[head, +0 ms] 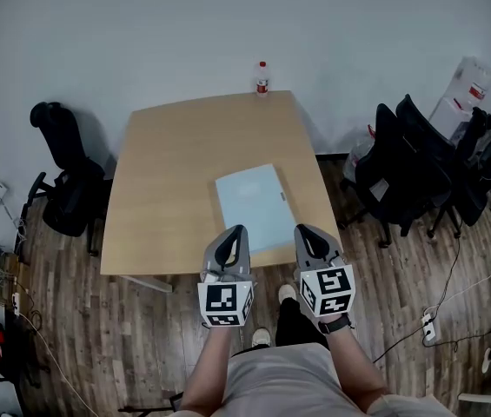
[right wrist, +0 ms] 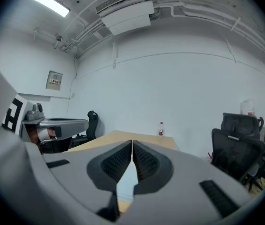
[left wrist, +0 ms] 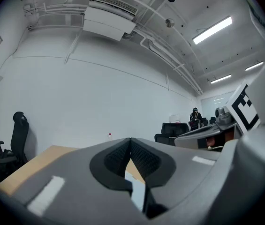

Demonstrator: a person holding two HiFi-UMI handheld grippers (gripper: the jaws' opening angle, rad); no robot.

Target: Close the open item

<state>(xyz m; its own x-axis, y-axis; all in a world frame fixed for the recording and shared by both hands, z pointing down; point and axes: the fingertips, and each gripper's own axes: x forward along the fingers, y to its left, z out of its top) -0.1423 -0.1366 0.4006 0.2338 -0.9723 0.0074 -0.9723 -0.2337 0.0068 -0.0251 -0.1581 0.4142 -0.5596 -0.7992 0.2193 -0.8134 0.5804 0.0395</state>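
Observation:
A flat, light blue rectangular item (head: 255,205) lies on the wooden table (head: 175,172), near its front edge; its lid lies flat. My left gripper (head: 236,231) hovers over the item's near left corner, jaws shut and empty. My right gripper (head: 302,231) is held at the item's near right corner, also shut with nothing in it. In the left gripper view the left gripper (left wrist: 130,142) has its pads pressed together, a sliver of the blue item (left wrist: 137,193) showing below. In the right gripper view the right gripper (right wrist: 132,145) looks the same, with the blue item (right wrist: 127,179) beneath.
A small bottle with a red label (head: 262,78) stands at the table's far edge. A black office chair (head: 67,181) is left of the table and several black chairs (head: 410,172) crowd the right. Cables run over the wooden floor (head: 123,337).

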